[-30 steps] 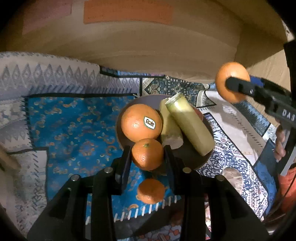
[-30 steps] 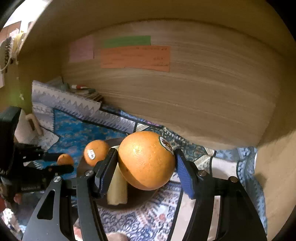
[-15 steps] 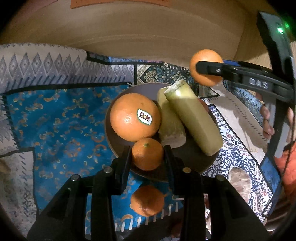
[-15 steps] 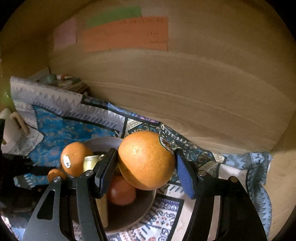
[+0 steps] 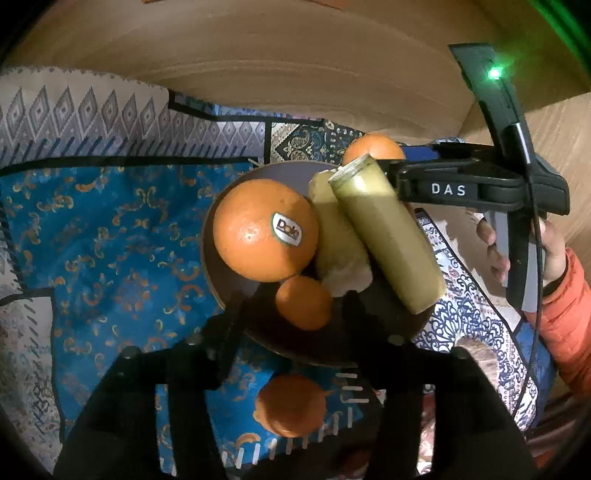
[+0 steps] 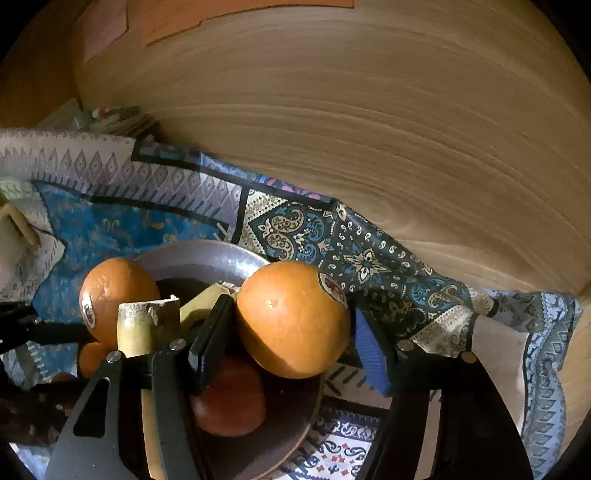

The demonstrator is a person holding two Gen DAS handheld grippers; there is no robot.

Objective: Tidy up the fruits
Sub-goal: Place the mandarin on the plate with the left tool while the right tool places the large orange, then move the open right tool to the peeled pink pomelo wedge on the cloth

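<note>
1. Patterned blue cloth (image 5: 110, 229) covers the desk, and its near edge disappears under my left claw's dark body.
2. Nearest, a small orange on the cloth (image 5: 290, 406) is partly masked by the left claw (image 5: 295, 306).
3. That claw looks spread: its fingers stand either side of a second small orange (image 5: 304, 302) lying in the brown bowl (image 5: 218, 280), though the fingers blur into the dark bowl.
4. Beside it in the bowl sit a large stickered orange (image 5: 258, 229) and two pale green stalk pieces (image 5: 388, 236); I cannot tell what they are.
5. From the right wrist, the right claw (image 6: 291, 314) pinches another large orange (image 6: 293, 319) over the bowl's far side, black pad on one flank, blue pad on the other.
6. Under that claw a reddish round fruit (image 6: 231, 398) lies half hidden in shadow.
7. From the left wrist, the stalks cover most of the held orange.
8. Farthest, a wooden wall (image 6: 369, 110) carries paper notes (image 6: 221, 14) cut off at the top.
</note>
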